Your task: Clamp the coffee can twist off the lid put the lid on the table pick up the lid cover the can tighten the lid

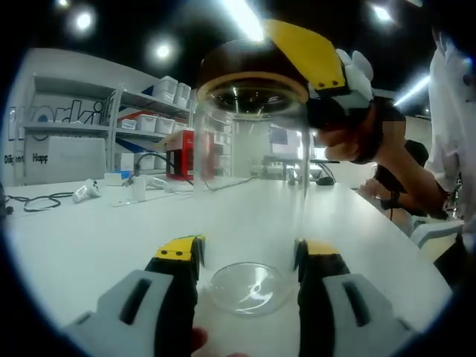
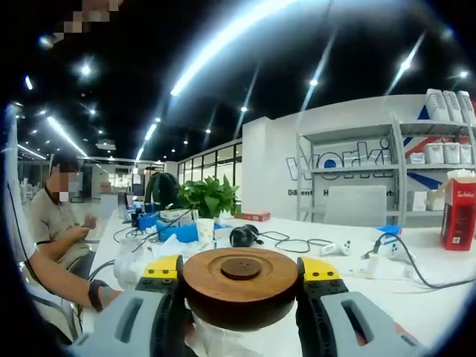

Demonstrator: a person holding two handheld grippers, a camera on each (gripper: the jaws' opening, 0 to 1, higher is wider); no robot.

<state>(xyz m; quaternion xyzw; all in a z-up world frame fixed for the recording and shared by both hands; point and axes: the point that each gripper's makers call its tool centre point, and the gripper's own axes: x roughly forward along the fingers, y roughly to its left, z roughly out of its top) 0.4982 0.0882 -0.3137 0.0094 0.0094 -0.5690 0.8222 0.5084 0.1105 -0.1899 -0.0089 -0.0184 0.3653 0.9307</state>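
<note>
My left gripper (image 1: pixel 249 256) comes in low along the table (image 1: pixel 89 238) and clamps the can (image 1: pixel 251 193) near its base, one jaw on each side of the glass. The can is clear, stands upright on the table, long axis vertical, mouth up.

My right gripper (image 2: pixel 239 279) sits level at the can's top, its jaws pressed against both sides of the lid (image 2: pixel 241 286), gripping it. The lid is a round brown wooden disc with a small knob in the middle, lying flat, knob up. In the left gripper view the lid (image 1: pixel 249 74) is on the can's mouth, with the right gripper's yellow jaw and a hand (image 1: pixel 349 126) just beside it at upper right.

Readable writing: blue "worki" on the far wall (image 2: pixel 349 160), cut off by the shelves (image 2: pixel 416 163); smaller lines below it are too blurred. A red box (image 2: pixel 459 212) on the table has white lettering I cannot read.

A seated person (image 2: pixel 63 223) is at the table's far left, near a plant (image 2: pixel 208 197).
</note>
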